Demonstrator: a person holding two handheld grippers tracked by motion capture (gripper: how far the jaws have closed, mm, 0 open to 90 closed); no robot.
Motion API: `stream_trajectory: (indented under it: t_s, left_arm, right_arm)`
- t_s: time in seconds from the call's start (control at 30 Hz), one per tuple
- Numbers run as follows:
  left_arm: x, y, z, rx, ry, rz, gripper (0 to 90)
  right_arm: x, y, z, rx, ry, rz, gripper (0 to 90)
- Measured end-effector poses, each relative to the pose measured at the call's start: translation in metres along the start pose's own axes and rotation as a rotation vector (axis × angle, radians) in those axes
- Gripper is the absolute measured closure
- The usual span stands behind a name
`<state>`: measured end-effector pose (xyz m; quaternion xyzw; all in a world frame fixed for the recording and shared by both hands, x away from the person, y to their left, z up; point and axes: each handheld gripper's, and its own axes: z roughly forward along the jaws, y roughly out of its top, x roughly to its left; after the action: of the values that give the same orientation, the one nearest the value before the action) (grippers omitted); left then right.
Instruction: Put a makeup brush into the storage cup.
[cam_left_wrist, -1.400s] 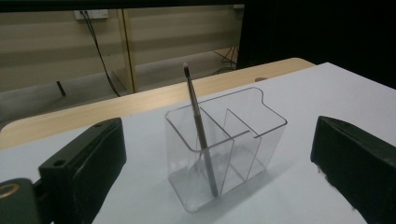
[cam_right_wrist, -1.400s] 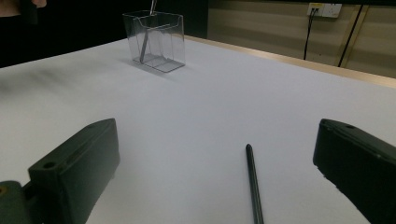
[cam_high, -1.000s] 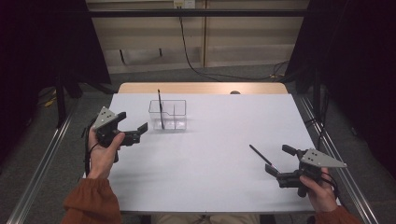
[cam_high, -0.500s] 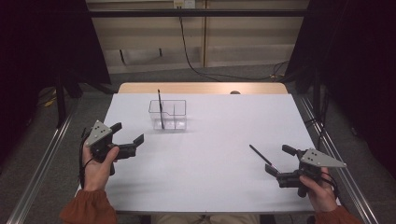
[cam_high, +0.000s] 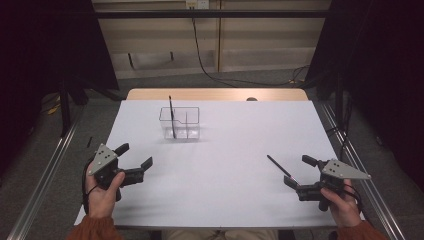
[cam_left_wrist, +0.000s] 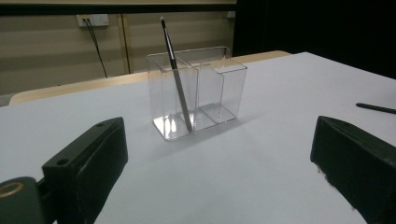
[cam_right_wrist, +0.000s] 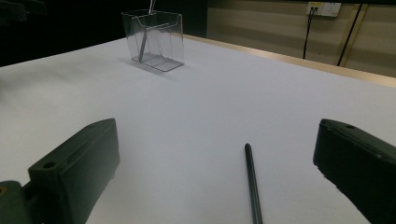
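Observation:
A clear two-compartment holder (cam_high: 186, 122) (cam_left_wrist: 219, 88) (cam_right_wrist: 161, 39) stands on the white table (cam_high: 230, 150) at the back left. A thin black brush (cam_high: 171, 116) (cam_left_wrist: 176, 77) leans upright in its left compartment. A second black brush (cam_high: 280, 168) (cam_right_wrist: 252, 184) (cam_left_wrist: 376, 108) lies flat near the front right. My left gripper (cam_high: 135, 156) (cam_left_wrist: 219, 158) rests open at the front left, facing the holder from a distance. At the front right my right gripper (cam_high: 298, 171) (cam_right_wrist: 219, 163) is open, its jaws either side of the lying brush's near end without touching it.
A wooden strip (cam_high: 215, 94) runs along the table's far edge. Metal rails (cam_high: 45, 170) lie on the floor beside the table on both sides. A cable (cam_high: 210, 65) hangs down the back wall.
My left gripper has drawn back from beside the holder toward the front left of the table. The right gripper and both brushes have stayed still.

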<state>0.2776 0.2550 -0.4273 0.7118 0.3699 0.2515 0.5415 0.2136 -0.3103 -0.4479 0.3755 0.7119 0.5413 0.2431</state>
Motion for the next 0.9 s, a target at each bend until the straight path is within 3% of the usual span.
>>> stream_trajectory:
  t_s: [0.37, 0.73, 0.83, 0.9]
  left_arm:
    - [-0.010, -0.013, -0.015, -0.003, -0.021, -0.013, 3.5]
    - [-0.013, -0.020, -0.016, 0.015, -0.029, -0.014, 2.9]
    - [-0.017, -0.019, -0.016, 0.024, -0.032, 0.016, 2.9]
    - [-0.017, -0.019, -0.017, 0.022, -0.026, 0.010, 2.9]
  right_arm:
    - [-0.001, 0.001, 0.001, -0.002, -0.008, 0.007, 0.0]
    - [-0.002, 0.002, -0.003, -0.017, -0.021, 0.008, 0.0]
    - [-0.002, 0.002, -0.003, -0.021, -0.019, 0.007, 0.0]
    - [-0.001, 0.002, -0.003, -0.023, -0.016, 0.004, 0.0]
